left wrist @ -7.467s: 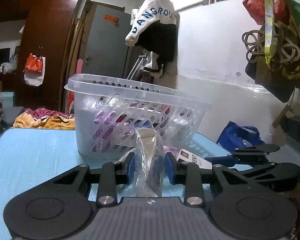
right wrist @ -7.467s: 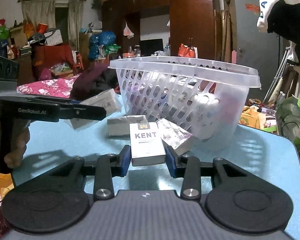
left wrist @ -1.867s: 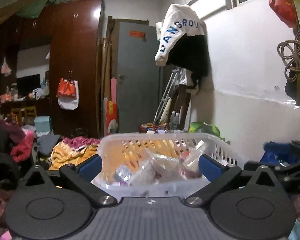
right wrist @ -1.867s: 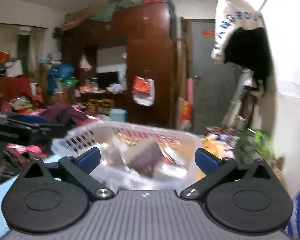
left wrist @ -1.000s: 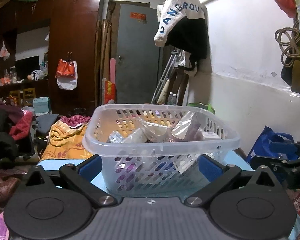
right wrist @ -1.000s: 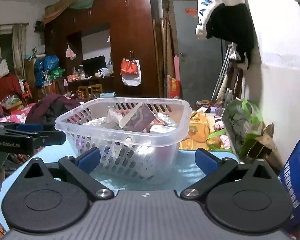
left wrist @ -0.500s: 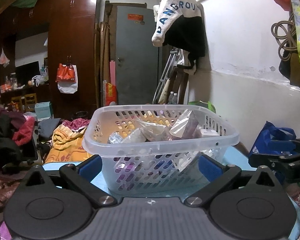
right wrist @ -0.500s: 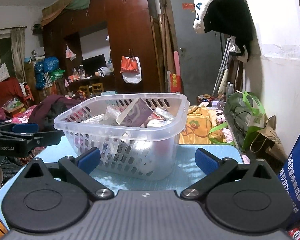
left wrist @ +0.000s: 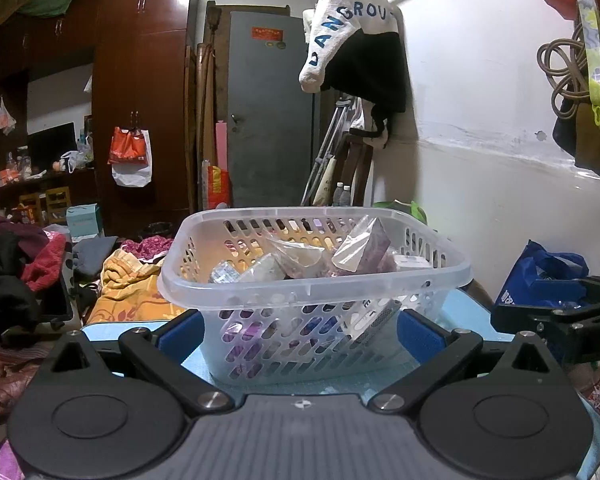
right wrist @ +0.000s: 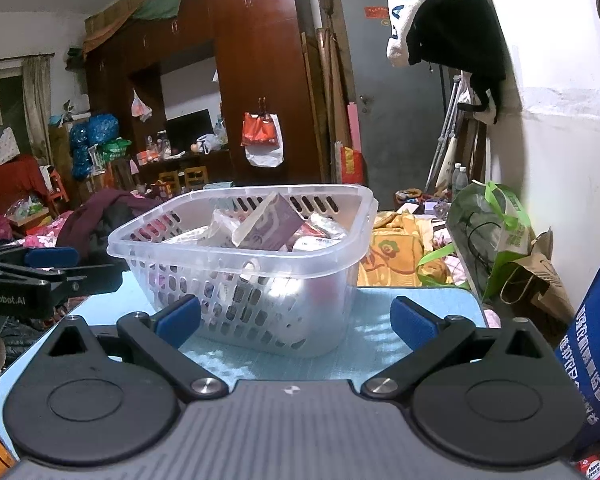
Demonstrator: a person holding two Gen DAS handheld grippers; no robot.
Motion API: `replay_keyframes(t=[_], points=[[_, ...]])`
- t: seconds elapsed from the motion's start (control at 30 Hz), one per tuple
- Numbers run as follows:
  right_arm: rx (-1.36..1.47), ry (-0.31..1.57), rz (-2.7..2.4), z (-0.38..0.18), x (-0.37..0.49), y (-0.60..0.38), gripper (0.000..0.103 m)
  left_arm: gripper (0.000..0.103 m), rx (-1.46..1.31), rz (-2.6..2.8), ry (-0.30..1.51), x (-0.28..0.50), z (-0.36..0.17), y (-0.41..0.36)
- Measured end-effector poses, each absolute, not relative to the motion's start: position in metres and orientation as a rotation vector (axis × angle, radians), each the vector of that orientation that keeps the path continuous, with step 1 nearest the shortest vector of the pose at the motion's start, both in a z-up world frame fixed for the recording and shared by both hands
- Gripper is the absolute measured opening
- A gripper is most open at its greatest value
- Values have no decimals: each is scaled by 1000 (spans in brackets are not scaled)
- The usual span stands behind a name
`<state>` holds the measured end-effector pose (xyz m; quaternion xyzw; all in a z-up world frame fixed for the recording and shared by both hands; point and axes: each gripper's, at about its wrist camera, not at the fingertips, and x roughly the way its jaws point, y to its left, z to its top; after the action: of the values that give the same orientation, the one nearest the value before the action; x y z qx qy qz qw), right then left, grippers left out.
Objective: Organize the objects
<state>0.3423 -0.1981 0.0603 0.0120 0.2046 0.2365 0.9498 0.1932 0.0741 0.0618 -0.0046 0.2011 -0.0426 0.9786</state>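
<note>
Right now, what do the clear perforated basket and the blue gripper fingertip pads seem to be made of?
The clear perforated basket looks like translucent moulded plastic, slightly glossy: contents show through its slotted walls. The blue gripper fingertip pads look matte, probably rubber or foam; the pictures leave that open.

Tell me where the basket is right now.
The basket sits on the blue table, centred in both wrist views, just beyond the open left gripper and open right gripper.
</note>
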Motion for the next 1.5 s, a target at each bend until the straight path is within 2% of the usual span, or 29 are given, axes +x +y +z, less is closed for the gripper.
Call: replay_keyframes(t=[1.5], points=[[-38, 410, 478, 58, 339, -193, 103, 103, -18, -89, 417, 194, 60, 69]])
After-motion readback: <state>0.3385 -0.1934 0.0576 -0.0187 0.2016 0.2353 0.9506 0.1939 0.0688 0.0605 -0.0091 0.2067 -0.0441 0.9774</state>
